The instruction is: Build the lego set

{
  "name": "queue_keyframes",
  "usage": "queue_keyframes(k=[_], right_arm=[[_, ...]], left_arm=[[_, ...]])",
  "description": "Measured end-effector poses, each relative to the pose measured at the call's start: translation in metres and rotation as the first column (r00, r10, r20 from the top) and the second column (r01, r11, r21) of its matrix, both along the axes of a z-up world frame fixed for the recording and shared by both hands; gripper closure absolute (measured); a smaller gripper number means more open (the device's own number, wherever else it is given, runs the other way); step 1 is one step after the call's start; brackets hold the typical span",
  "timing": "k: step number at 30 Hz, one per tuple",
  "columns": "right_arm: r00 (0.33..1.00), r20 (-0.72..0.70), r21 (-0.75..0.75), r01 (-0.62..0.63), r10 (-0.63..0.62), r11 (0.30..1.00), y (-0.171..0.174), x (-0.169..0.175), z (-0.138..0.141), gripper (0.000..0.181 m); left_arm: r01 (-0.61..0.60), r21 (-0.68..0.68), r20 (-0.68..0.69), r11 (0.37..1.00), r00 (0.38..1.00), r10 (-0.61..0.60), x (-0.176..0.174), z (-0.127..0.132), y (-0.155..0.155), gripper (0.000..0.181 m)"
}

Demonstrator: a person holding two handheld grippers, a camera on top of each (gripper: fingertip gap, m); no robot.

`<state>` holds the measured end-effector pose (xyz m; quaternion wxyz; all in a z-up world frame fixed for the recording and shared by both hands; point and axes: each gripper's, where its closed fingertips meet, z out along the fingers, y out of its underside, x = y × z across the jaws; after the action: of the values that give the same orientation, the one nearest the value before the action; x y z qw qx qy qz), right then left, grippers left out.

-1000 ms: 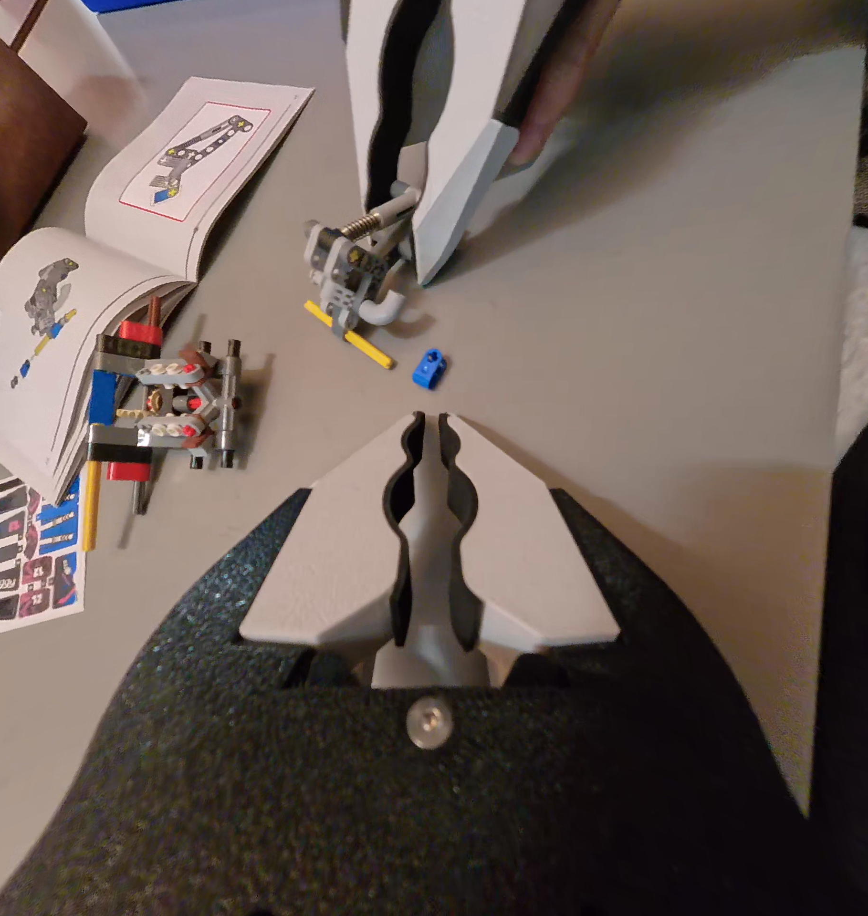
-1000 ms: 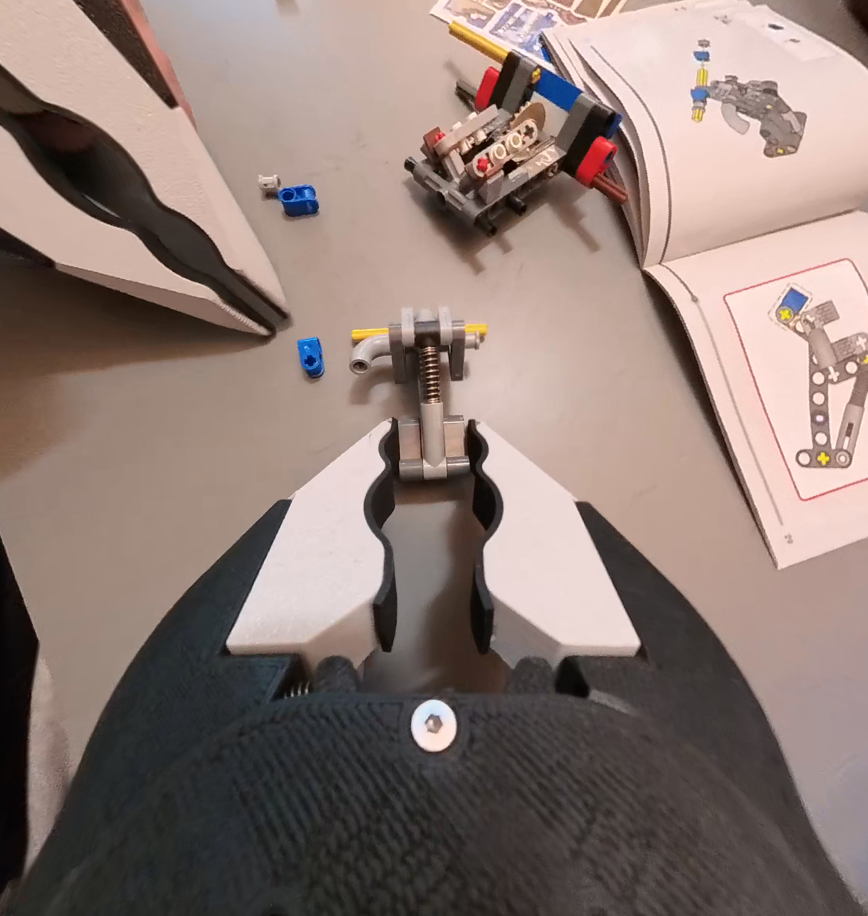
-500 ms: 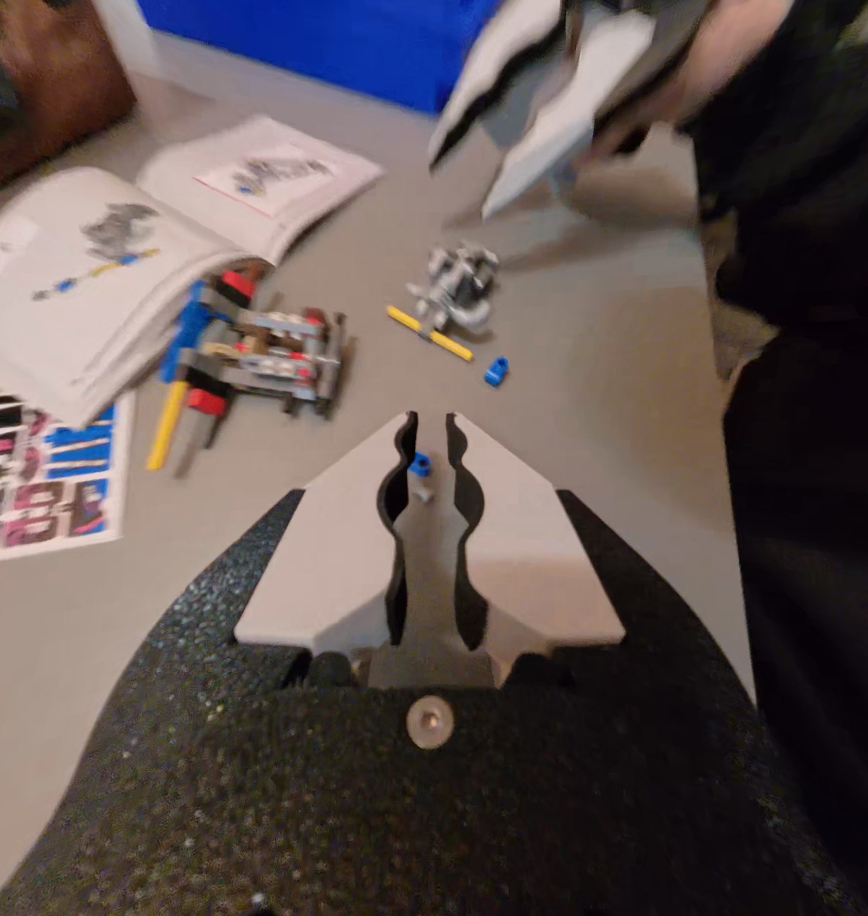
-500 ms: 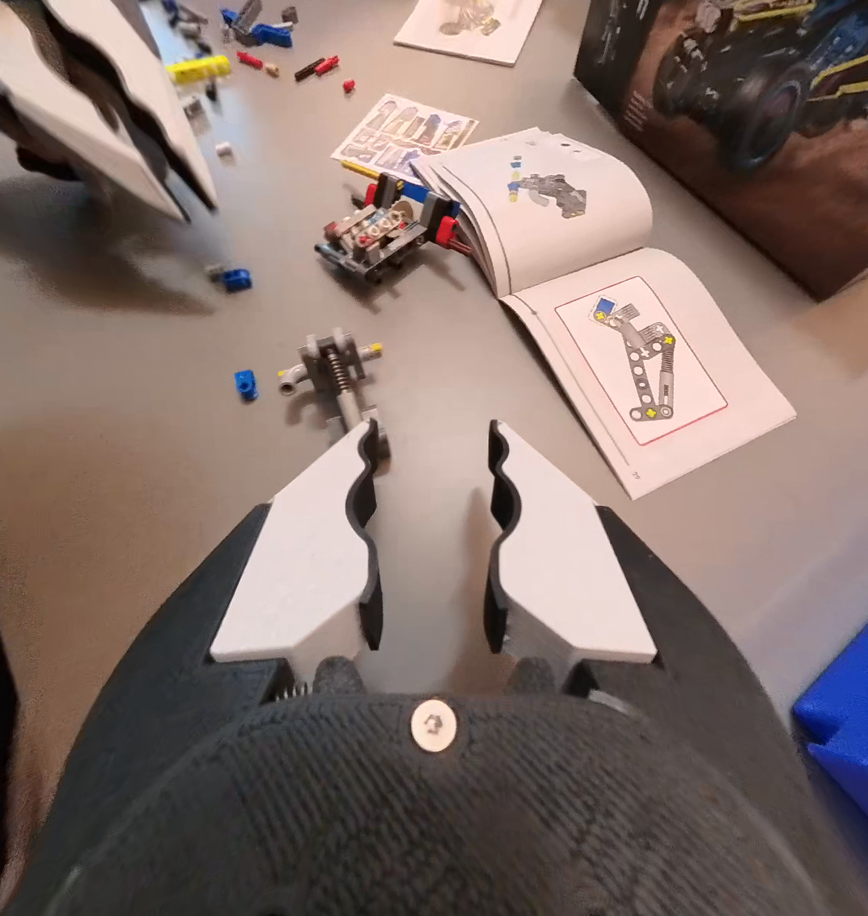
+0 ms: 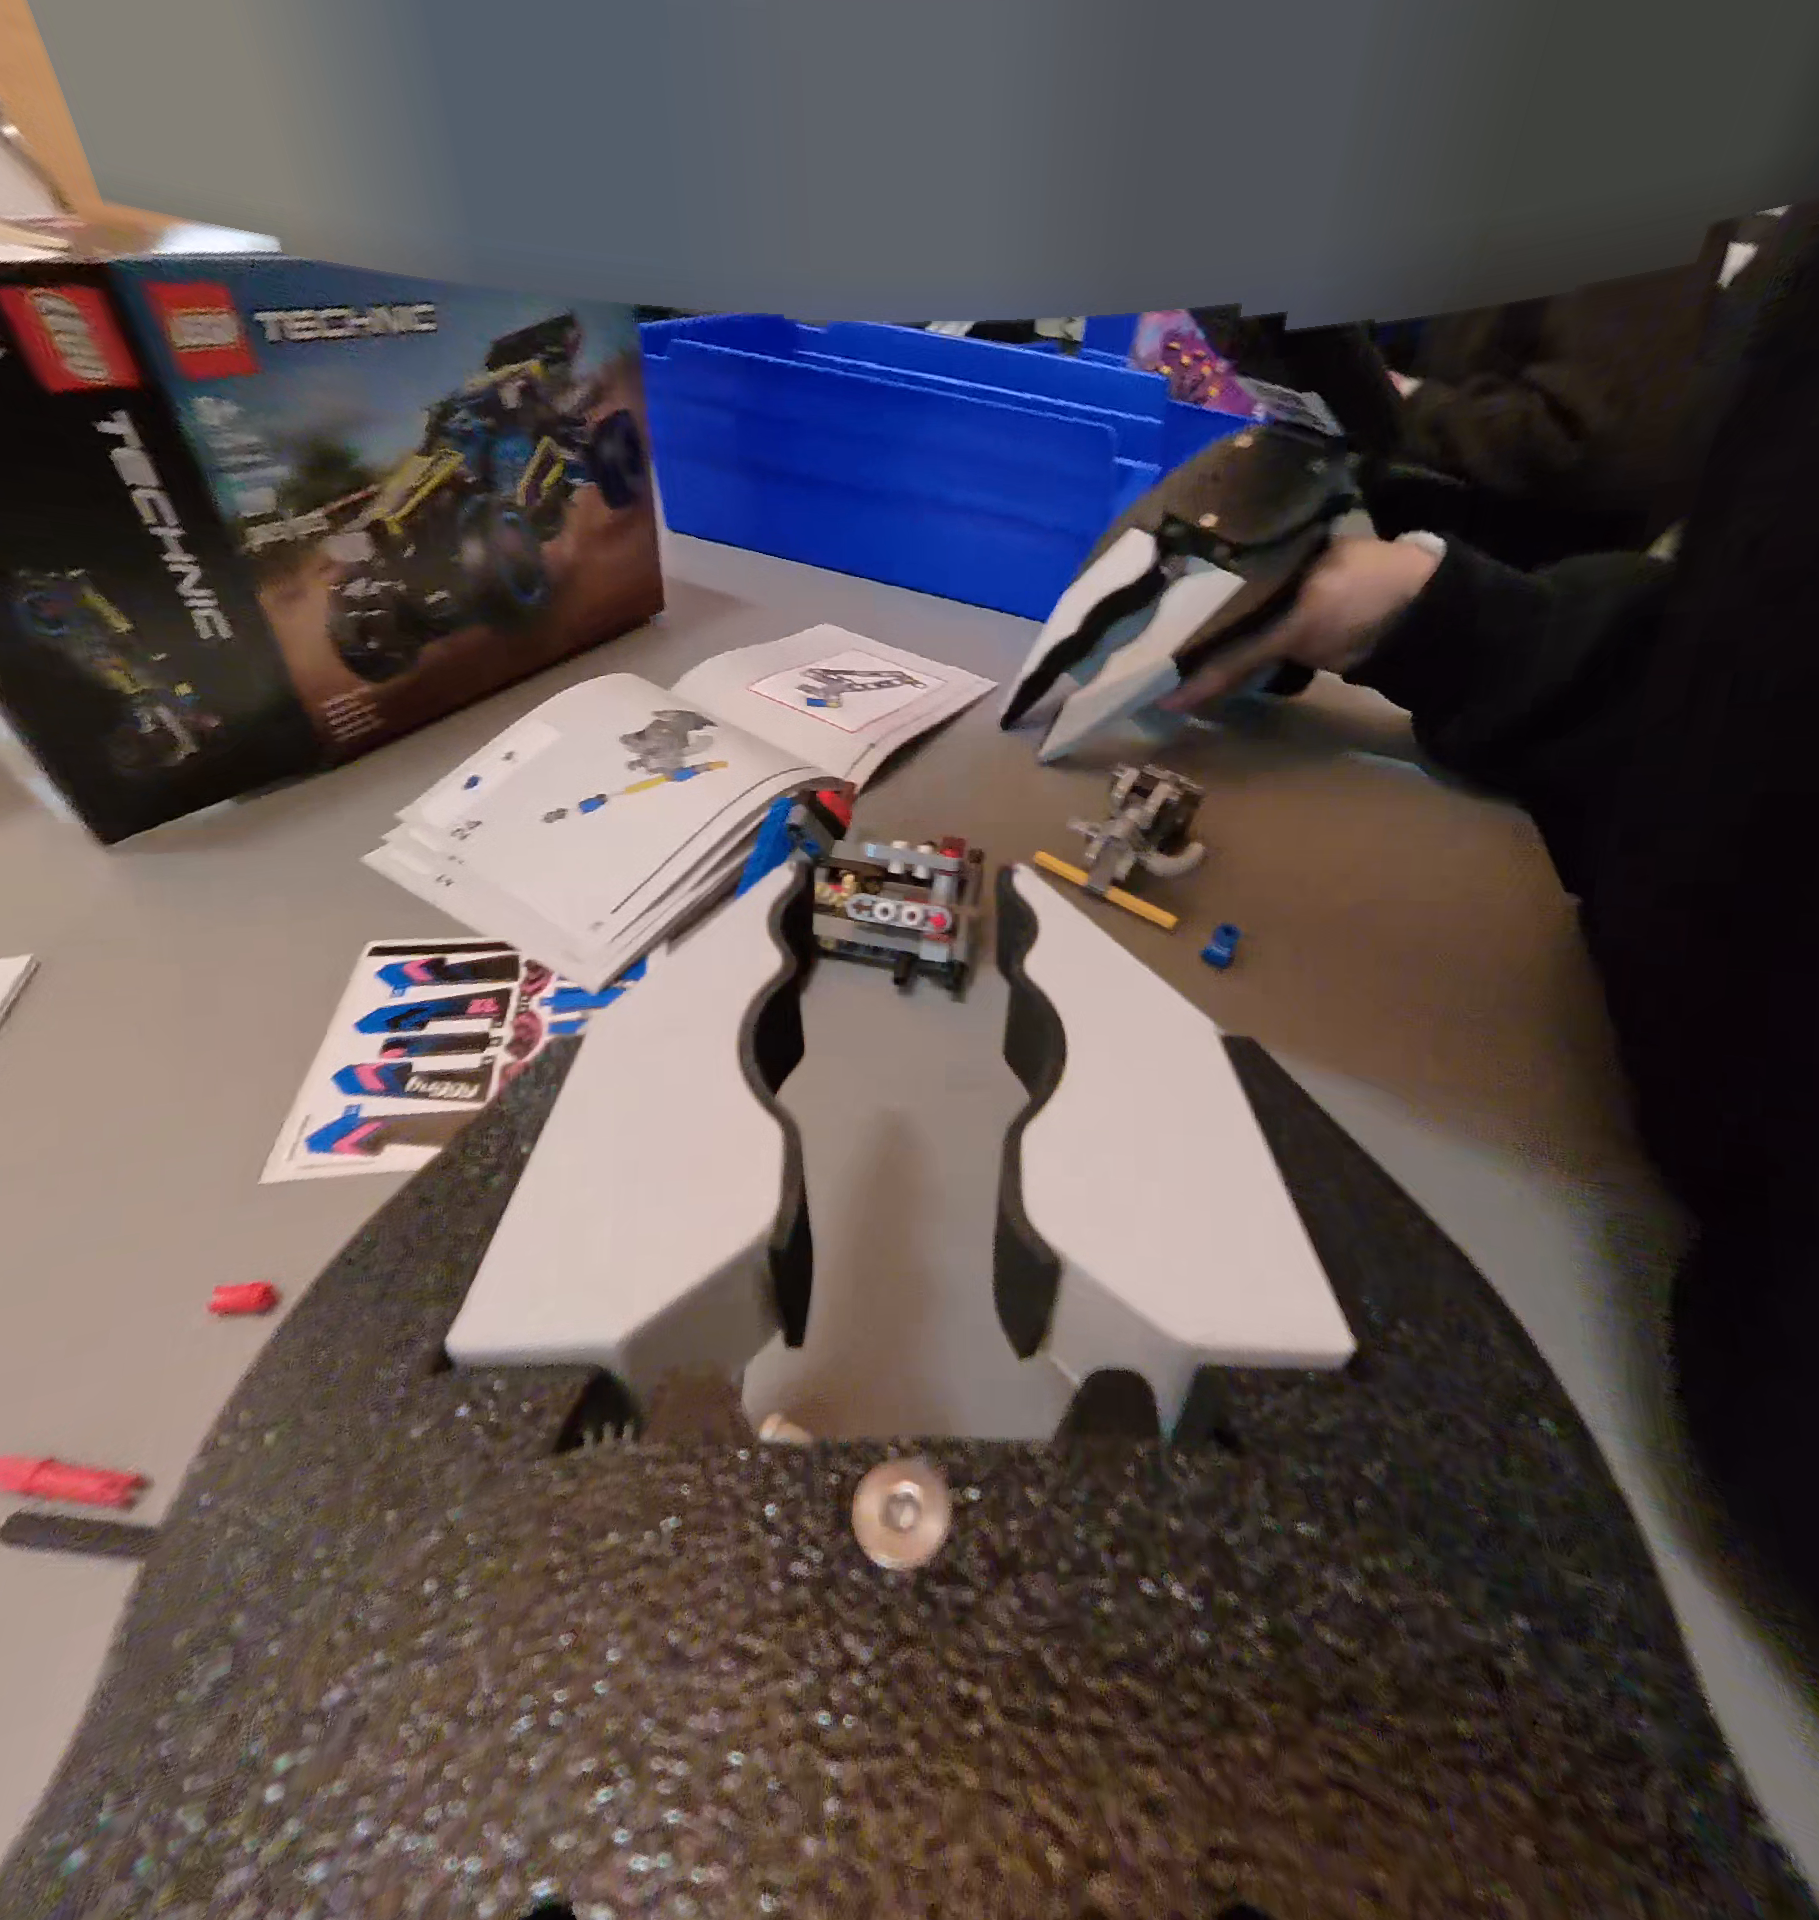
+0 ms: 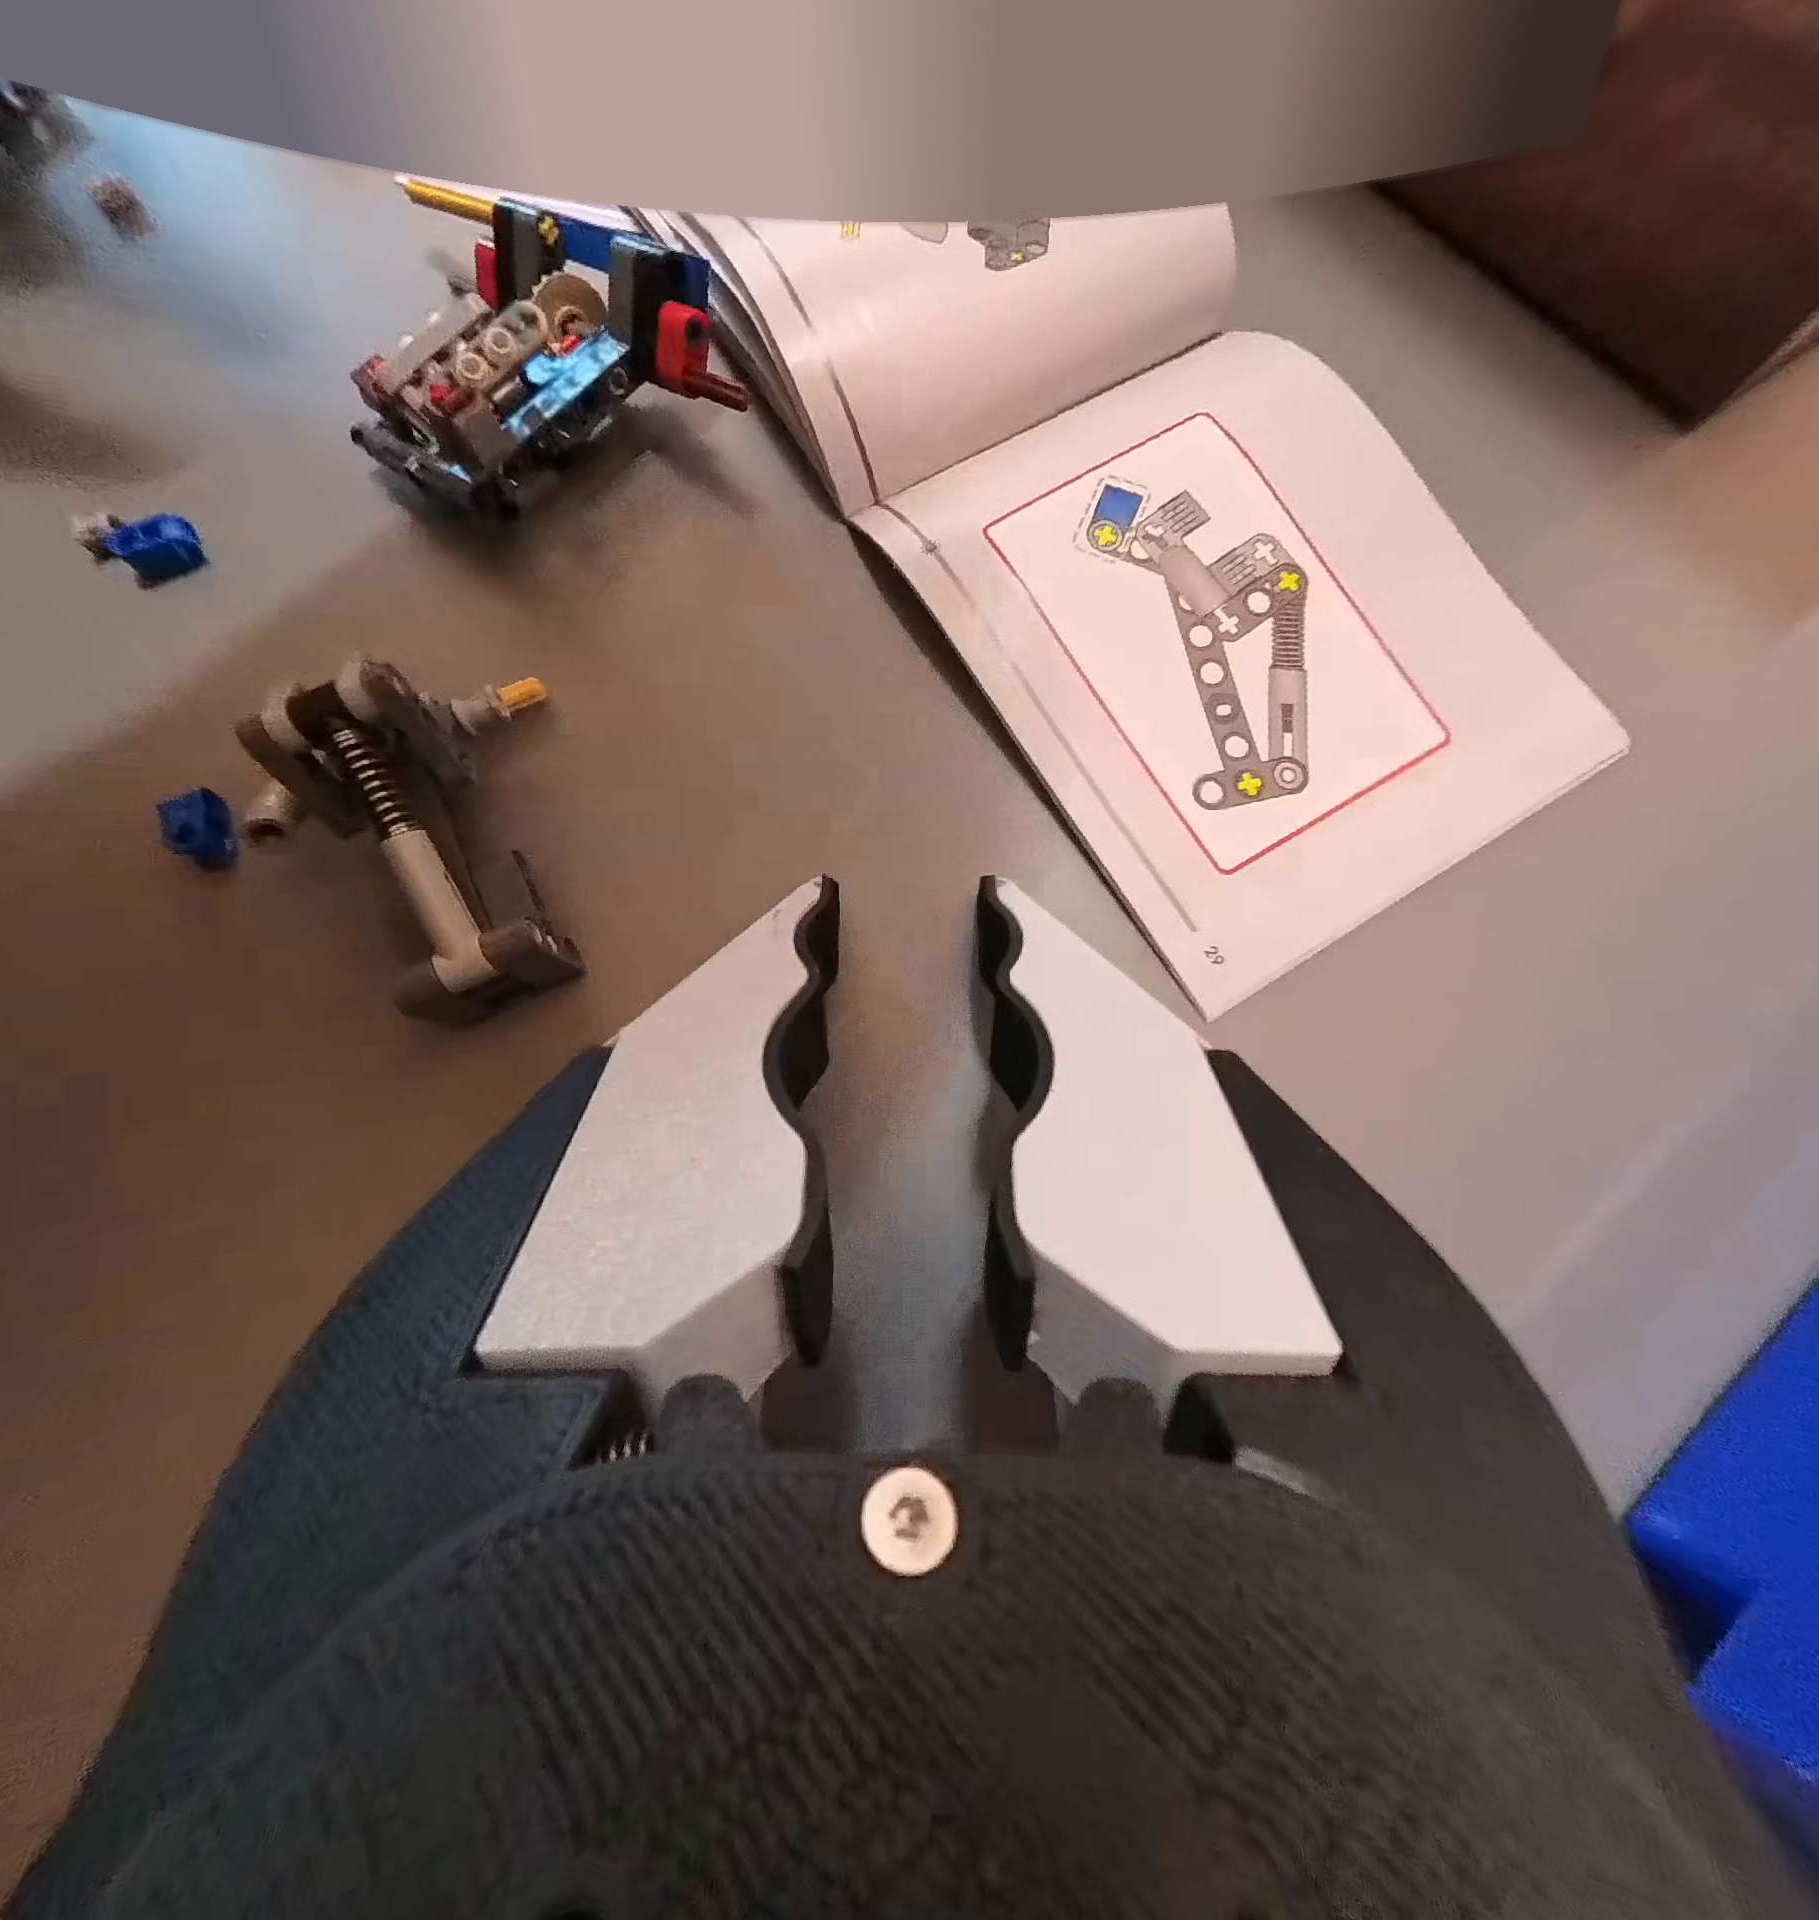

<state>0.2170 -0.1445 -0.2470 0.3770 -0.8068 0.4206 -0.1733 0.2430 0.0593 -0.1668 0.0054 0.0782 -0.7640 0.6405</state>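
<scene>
My left gripper [image 5: 897, 883] is open and empty, held above the table; the partly built grey, red and blue chassis [image 5: 897, 909] lies beyond its tips. The chassis also shows in the right wrist view [image 6: 515, 390]. The grey spring shock assembly [image 6: 406, 821] with a yellow axle lies on the table, left of my right gripper [image 6: 905, 894], which is open and empty. In the left wrist view the shock assembly [image 5: 1133, 831] lies just below the right gripper [image 5: 1050, 722]. A small blue connector [image 6: 196, 826] lies beside the assembly.
The open instruction booklet [image 6: 1196, 623] lies right of the chassis. The set's box [image 5: 292, 540] stands at the back left, blue bins [image 5: 905, 457] behind. A sticker sheet [image 5: 417, 1049], red pins [image 5: 242, 1299] and another blue piece [image 6: 157, 545] lie loose. A person's dark sleeve [image 5: 1715, 831] is at the right. Across from one pair of fingers to the other is roughly 25 cm. The small blue connector [image 6: 196, 826] is about 12 cm from my right fingertips. It is also in sight in the left wrist view [image 5: 1221, 941].
My right gripper let go of the shock assembly, opened and pulled back to the right. My left gripper opened, rose and turned toward the chassis.
</scene>
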Motion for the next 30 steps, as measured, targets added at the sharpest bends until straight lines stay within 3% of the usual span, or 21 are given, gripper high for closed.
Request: queue_keyframes(k=[9, 15, 30], right_arm=[[0.999, -0.041, 0.068, 0.019, -0.017, 0.997, -0.002, 0.002, 0.001, 0.161], [0.999, -0.013, 0.019, 0.036, -0.036, 0.999, -0.005, 0.004, 0.000, 0.166], [0.999, -0.017, 0.022, 0.042, -0.042, 0.999, -0.005, 0.004, 0.000, 0.168]], left_arm=[[0.066, -0.044, -0.073, 0.997, 0.995, -0.069, -0.003, 0.004, 0.002, 0.150], [0.136, -0.100, -0.090, 0.986, 0.985, -0.145, -0.011, 0.011, -0.003, 0.151], [0.146, -0.104, -0.086, 0.984, 0.984, -0.155, -0.013, 0.012, -0.003, 0.152]])
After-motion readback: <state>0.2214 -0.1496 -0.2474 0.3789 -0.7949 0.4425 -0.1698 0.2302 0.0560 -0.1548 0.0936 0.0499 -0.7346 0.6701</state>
